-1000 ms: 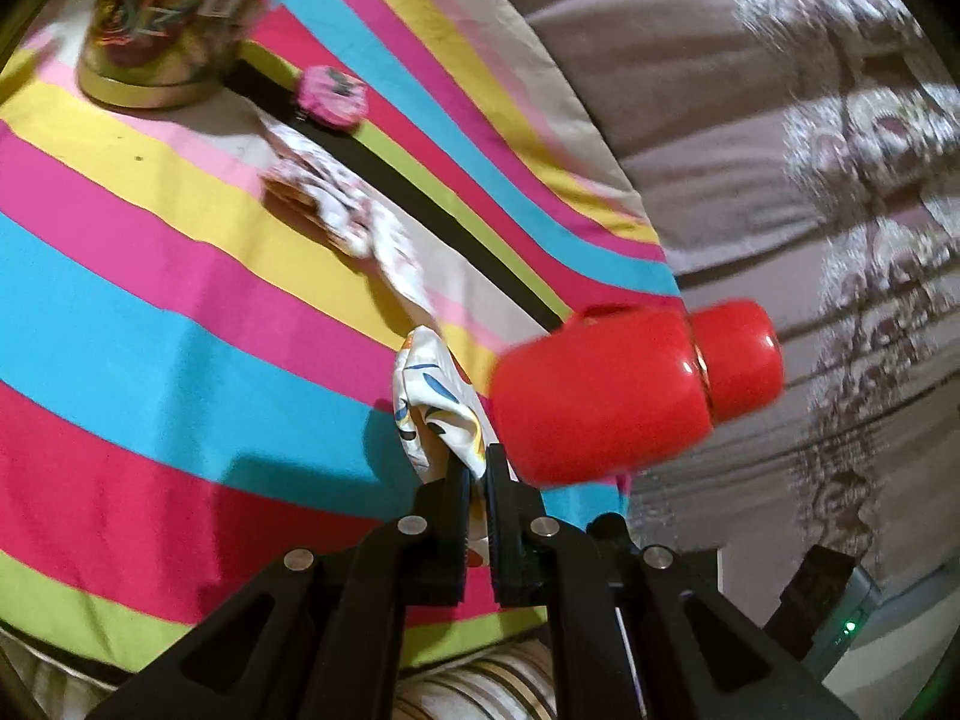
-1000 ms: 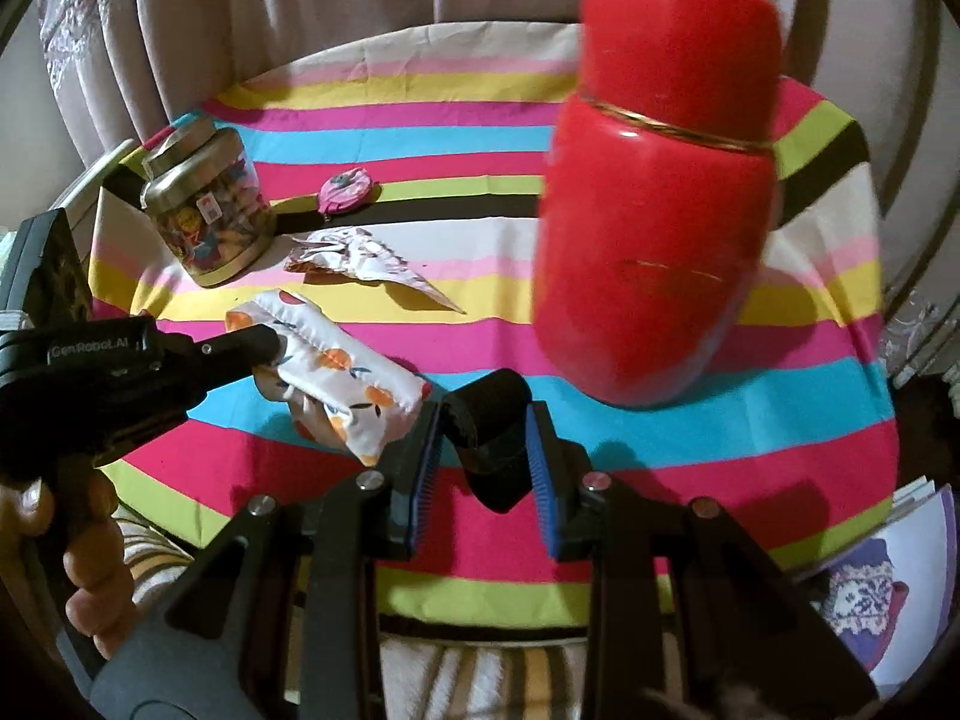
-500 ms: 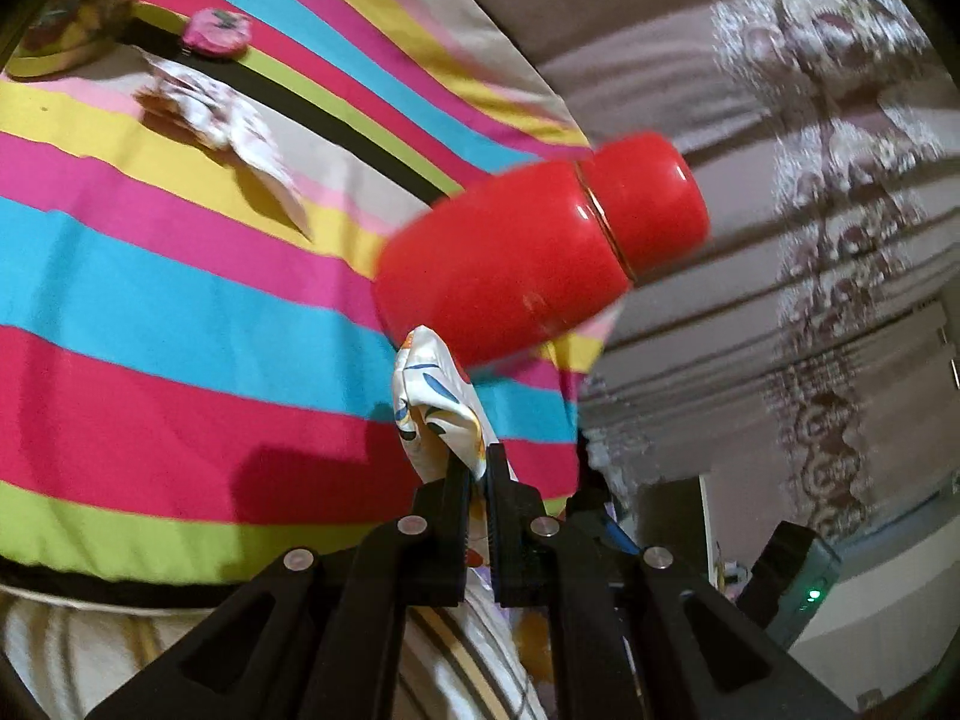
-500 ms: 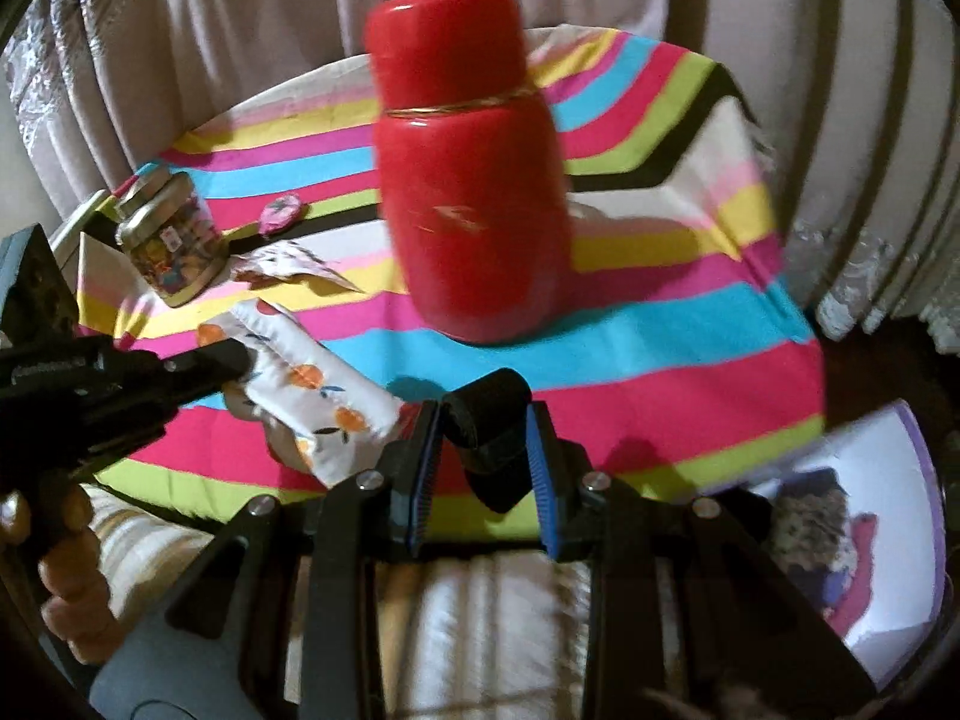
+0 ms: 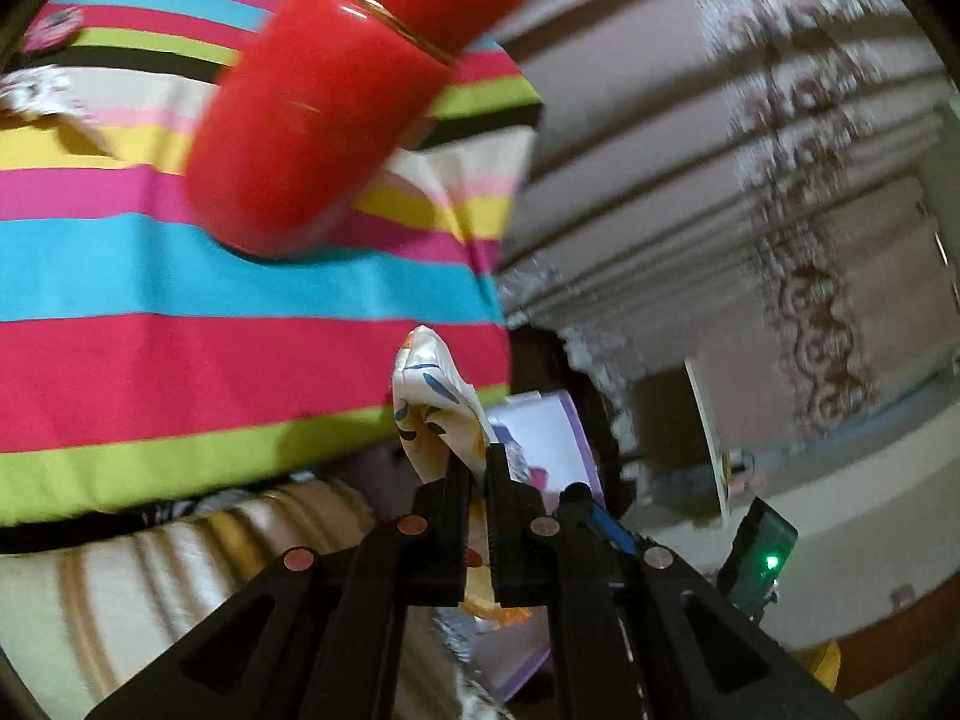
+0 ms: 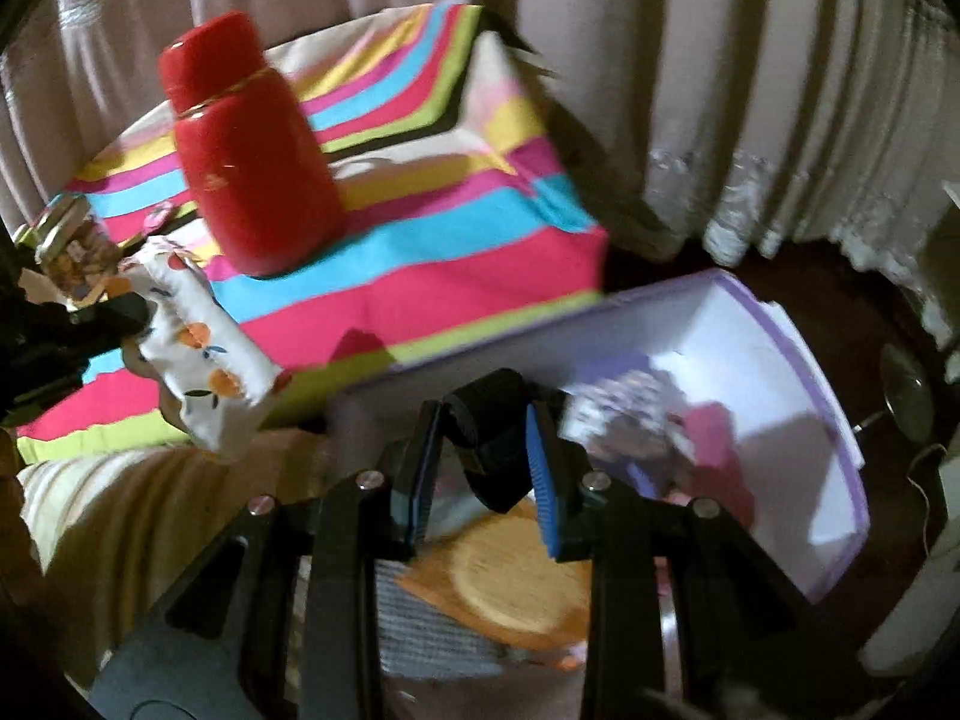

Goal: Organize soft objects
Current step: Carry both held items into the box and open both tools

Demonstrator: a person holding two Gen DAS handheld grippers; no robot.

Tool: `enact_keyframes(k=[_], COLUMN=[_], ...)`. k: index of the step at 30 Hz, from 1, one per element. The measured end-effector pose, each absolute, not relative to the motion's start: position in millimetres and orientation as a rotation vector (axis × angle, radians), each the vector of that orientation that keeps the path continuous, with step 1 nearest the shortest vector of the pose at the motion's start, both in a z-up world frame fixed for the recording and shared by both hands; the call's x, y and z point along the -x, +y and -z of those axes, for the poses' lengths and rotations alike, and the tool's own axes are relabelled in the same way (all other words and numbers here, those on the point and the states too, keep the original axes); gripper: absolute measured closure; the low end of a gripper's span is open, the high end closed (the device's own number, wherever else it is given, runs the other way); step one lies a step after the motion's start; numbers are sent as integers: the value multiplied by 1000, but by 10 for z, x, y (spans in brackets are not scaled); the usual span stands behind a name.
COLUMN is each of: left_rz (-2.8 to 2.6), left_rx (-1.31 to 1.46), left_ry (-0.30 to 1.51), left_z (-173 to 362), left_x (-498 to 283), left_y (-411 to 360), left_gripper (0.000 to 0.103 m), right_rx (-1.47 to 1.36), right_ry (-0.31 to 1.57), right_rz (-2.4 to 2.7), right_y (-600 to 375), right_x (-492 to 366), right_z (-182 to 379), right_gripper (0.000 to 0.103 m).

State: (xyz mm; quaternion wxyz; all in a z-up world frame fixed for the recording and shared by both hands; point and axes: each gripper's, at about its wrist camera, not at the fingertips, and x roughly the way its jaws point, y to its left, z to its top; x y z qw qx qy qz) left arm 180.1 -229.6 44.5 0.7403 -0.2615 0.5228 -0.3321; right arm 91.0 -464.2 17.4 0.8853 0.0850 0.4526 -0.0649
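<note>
One red jar (image 6: pixel 255 159) stood on the striped bench (image 6: pixel 420 276). Left of that jar were one glass jar (image 6: pixel 63 240), one pink disc (image 6: pixel 157 217) and one printed pouch (image 6: pixel 201 354). Right of it sat one purple box (image 6: pixel 780 420). Two claws showed.

White fruit-print pouch (image 6: pixel 198 354) hangs off-table; black roll (image 6: pixel 489 432) (pinched).

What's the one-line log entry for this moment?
left tool: shut on pouch | right tool: shut on black item | both over box beside table

Home room: draped curtains (image 6: pixel 750 90), striped tablecloth (image 6: pixel 456 252), storage box (image 6: pixel 798 372).
</note>
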Motion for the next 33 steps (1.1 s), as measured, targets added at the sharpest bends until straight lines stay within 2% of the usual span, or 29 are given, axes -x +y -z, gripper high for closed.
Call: enact_keyframes(k=[13,15,16,17,18,20,33], left_rz=[943,989,998,1004,1008,1011,943], left_rx=[403,364,351,334,325,310,355], left_ry=[1225,1264,1278,1291,1295,1297,1250], left_z=[-554,-526,-508,-490,-484,-480,-573], left_x=[-1360,-1293,-1269,-1243,-1221,-1196,-1383], left_y=[-3364,-3527,-3559,-3607,-3633,-3646,-3305], left_gripper=[98,91,89,87,87,87,87], right_rx=[-248,-263,-272,-283,-289,-292,-255], right_ry=[917,912,912,908,903,889,883], right_rz=[324,338,341,347,354,360,248], right_y=[-5418,-5502,-5531,-5566,-5582,-5594,-5197], right_x=[-368,-322,-310,-293,-280,-259,-419], right_z=[-186,-193,-194,-198,-205,-222,-319], right_gripper=[70,69,68,60,46,33,32])
